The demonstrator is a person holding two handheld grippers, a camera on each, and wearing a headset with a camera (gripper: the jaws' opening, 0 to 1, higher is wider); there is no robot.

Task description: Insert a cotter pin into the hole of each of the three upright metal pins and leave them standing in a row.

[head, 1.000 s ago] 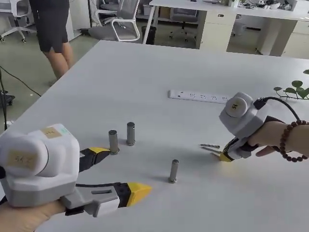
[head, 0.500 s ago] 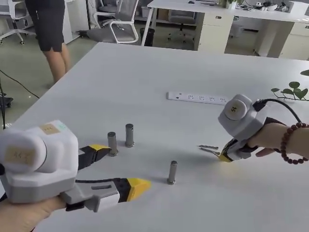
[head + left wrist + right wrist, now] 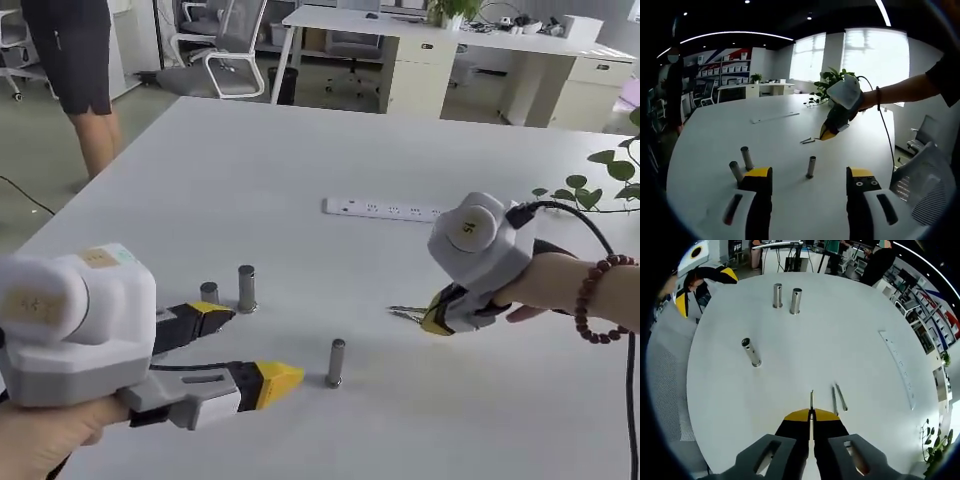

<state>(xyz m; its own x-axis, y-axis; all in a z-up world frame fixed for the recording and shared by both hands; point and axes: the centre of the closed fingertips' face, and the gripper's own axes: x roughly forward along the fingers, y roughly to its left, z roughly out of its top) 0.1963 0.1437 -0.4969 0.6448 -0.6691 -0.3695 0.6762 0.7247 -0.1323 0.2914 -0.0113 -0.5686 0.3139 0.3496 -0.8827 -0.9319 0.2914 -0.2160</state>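
We see the right tongs point(image 3: 811, 412) clenched on a thin grey cotter pin point(image 3: 811, 399). Its free end sticks straight out past the yellow tips, with its long axis in line with the jaws, low over the white counter point(image 3: 300, 150). The lone short upright grey metal pin point(image 3: 336, 362) stands on the counter between the two tongs, ahead and to the left of the held cotter pin. It is nearer to the cotter pin than the pair of upright grey metal pins point(image 3: 246, 288) standing side by side farther left. The left tongs point(image 3: 240, 348) hang released, jaws wide, near that lone pin. Two spare cotter pins point(image 3: 833, 400) lie flat just right of the held one. We judge the right tongs must swing left and bring the cotter pin crosswise to the lone pin's hole, which we cannot make out.
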